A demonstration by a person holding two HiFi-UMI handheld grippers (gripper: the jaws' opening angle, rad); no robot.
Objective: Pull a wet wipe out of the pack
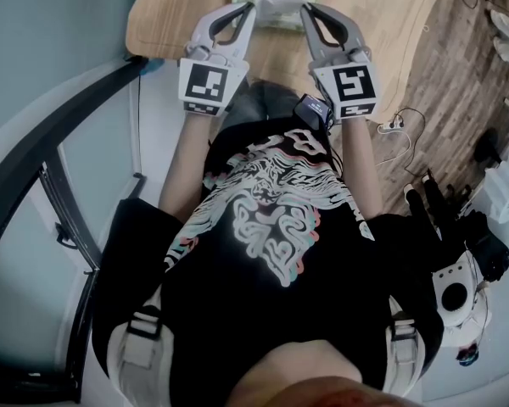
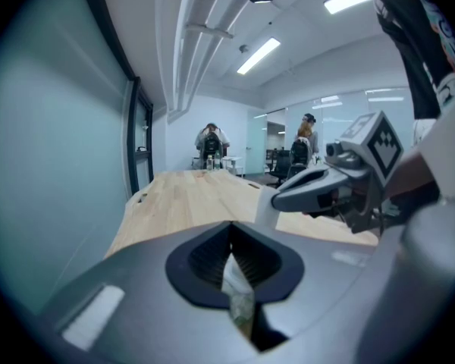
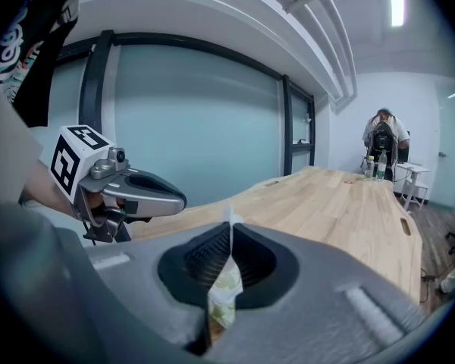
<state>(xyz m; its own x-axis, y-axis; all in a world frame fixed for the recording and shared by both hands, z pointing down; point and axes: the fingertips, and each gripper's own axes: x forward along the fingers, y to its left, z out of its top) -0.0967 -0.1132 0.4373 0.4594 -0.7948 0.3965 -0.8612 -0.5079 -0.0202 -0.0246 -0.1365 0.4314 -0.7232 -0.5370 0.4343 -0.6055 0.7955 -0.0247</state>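
1. Surface: a pale wooden table (image 1: 382,24) with a rounded outline. It runs away from the person down the room.
2. Room: a dark-framed frosted glass wall (image 3: 197,127) lines one side of the table. Strip ceiling lights (image 2: 258,55) run overhead, and wood-pattern flooring (image 1: 467,83) lies beside the table. Two people (image 2: 211,139) are at the far end.
3. Wet wipe pack (image 1: 276,8): located at the near end of the table, directly between the two gripper tips. It is pale green with a white portion on top; whether that portion is a wipe cannot be told.
4. Orientation: in the head view the pack's long axis runs left to right, from one gripper to the other, across the table's length.
5. Left gripper (image 1: 248,11): jaws closed together, pinching a thin fold of the pack's white-green material at its left end. The fold stands edge-on between the ribbed pads.
6. Right gripper (image 1: 307,11): jaws likewise fully closed, clamping a thin green-and-white fold at the pack's right end.
7. Both grippers point forward and slightly down, side by side.
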